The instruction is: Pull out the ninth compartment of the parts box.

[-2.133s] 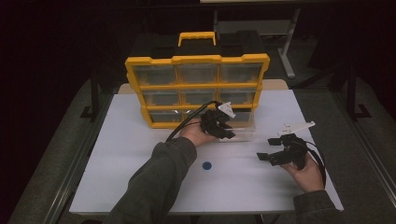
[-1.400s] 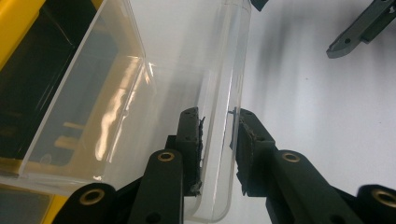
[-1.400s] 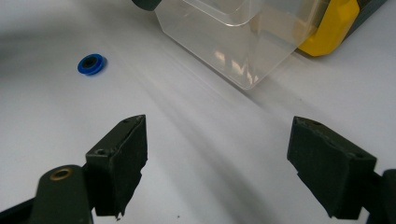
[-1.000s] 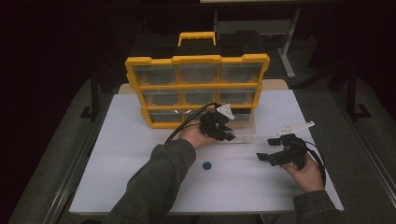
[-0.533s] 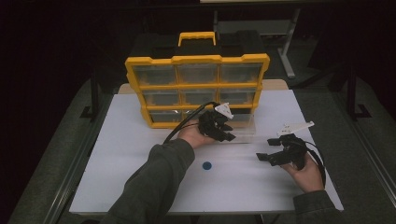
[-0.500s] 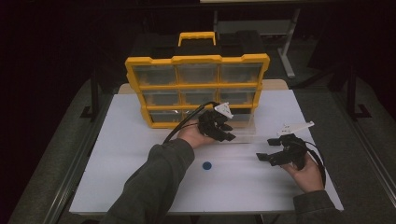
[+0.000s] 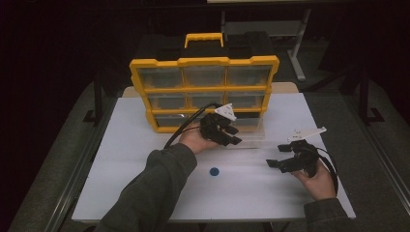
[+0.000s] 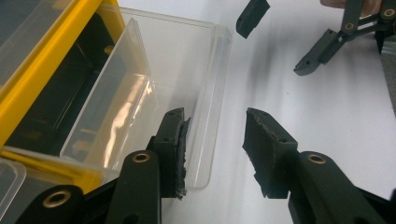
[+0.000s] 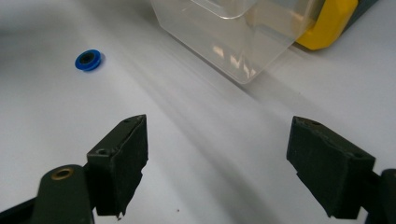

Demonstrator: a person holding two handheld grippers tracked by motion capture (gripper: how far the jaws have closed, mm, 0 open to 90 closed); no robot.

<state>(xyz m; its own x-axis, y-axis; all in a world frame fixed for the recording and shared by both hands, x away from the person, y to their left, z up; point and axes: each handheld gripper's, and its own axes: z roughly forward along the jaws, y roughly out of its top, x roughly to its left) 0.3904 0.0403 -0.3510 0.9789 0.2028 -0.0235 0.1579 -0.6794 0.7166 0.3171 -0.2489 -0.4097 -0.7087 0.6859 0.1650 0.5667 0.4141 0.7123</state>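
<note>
From above, your left gripper sits at the clear drawer pulled out from the bottom row of the yellow organizer, while your right gripper waits well apart over the white table. A blue ring lies loose between your arms.

In the left gripper view, your jaws stand apart, straddling the drawer's front wall; nothing is clamped yet.

In the right gripper view, your jaws gape wide and empty, with the ring ahead. The drawer looks empty, so picking up and dropping in the ring seems left to do.
</note>
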